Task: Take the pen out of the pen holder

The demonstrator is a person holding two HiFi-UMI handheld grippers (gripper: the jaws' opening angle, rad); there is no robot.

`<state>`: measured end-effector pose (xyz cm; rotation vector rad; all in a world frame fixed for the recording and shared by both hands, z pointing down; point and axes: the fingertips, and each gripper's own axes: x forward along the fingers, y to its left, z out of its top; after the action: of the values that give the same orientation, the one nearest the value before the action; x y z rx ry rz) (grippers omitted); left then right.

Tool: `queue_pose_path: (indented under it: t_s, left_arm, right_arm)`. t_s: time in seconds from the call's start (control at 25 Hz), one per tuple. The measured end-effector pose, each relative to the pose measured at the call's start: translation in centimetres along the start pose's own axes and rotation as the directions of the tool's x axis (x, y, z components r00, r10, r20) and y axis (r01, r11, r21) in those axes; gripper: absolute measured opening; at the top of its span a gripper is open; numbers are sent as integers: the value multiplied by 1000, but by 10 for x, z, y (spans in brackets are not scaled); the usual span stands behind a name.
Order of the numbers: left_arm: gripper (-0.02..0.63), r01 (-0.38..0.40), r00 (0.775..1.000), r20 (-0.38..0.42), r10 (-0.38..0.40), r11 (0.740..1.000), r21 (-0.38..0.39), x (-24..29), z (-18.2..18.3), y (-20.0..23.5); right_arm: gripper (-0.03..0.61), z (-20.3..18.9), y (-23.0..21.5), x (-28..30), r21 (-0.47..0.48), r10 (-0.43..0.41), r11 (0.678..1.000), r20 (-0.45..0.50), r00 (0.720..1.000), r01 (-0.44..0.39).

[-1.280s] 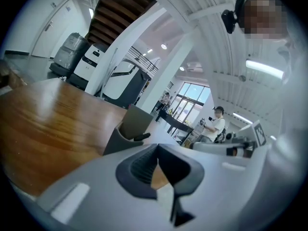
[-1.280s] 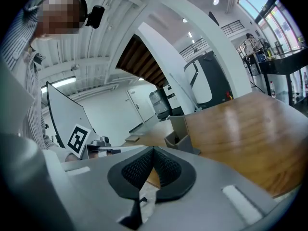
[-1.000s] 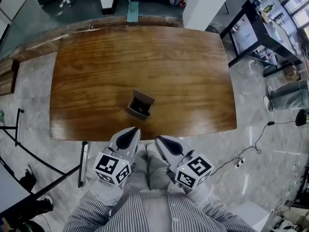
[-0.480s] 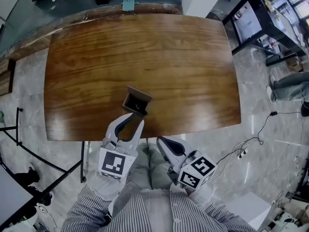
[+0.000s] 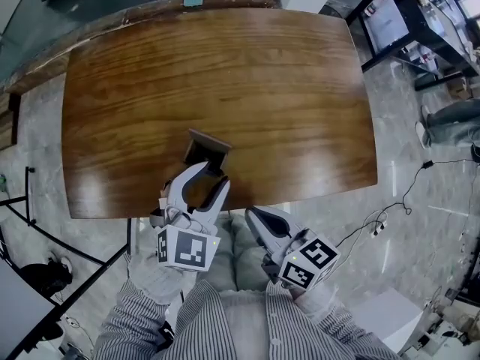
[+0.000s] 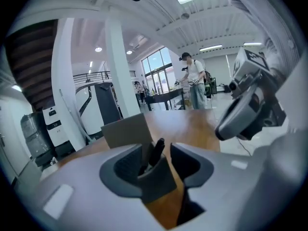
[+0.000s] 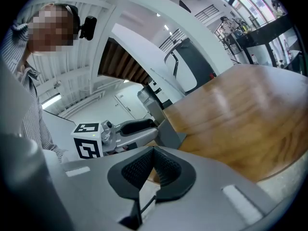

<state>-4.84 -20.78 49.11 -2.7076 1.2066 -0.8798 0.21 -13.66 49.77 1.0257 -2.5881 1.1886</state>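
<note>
A brown square pen holder (image 5: 207, 149) stands near the front edge of the wooden table (image 5: 285, 88). A black pen (image 6: 158, 150) leans inside the pen holder (image 6: 126, 131). My left gripper (image 5: 208, 175) reaches over the table edge just short of the holder, and its jaws are opening. In the left gripper view (image 6: 156, 159) holder and pen show through the gap, and the pads touch nothing. My right gripper (image 5: 252, 216) hangs off the table's front edge to the right, shut and empty, as seen in its own view (image 7: 153, 166). That view shows the holder (image 7: 169, 131) beside the left gripper (image 7: 129, 129).
A black bench (image 5: 390, 21) stands on the floor at the upper right, with a person's legs (image 5: 450, 122) beyond it. Cables (image 5: 375, 235) trail on the floor at the right. A black stand (image 5: 30, 201) sits left of the table. A person (image 6: 195, 81) stands far off.
My left gripper has rolled flat, moved forward over the table edge toward the holder, and opened its jaws. The right gripper has sunk slightly and stays shut.
</note>
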Motion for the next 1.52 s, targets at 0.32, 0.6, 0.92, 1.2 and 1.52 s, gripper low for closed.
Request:
queue_pose_path:
  t_s: [0.32, 0.6, 0.92, 1.2, 1.52]
  left_arm:
    - [102, 41, 999, -19, -41, 999, -10, 6, -3, -1]
    - [62, 29, 999, 16, -28, 998, -55, -1, 9, 4]
    - [47, 10, 998, 57, -3, 992, -125, -10, 13, 15]
    - [46, -28, 970, 233, 69, 984, -177, -36, 62, 25]
    - [46, -60, 948, 289, 137, 964, -261, -80, 92, 30]
  right_arm:
    - [0, 6, -2, -2, 0, 0, 1000, 13, 1000, 0]
    - [0, 11, 2, -4, -11, 3, 1000, 23, 1000, -3]
    - [0, 17, 11, -7, -37, 15, 999, 40, 999, -14]
    - [0, 33, 23, -17, -91, 38, 995, 74, 997, -31]
    - [0, 75, 55, -23, -192, 93, 979, 146, 985, -64]
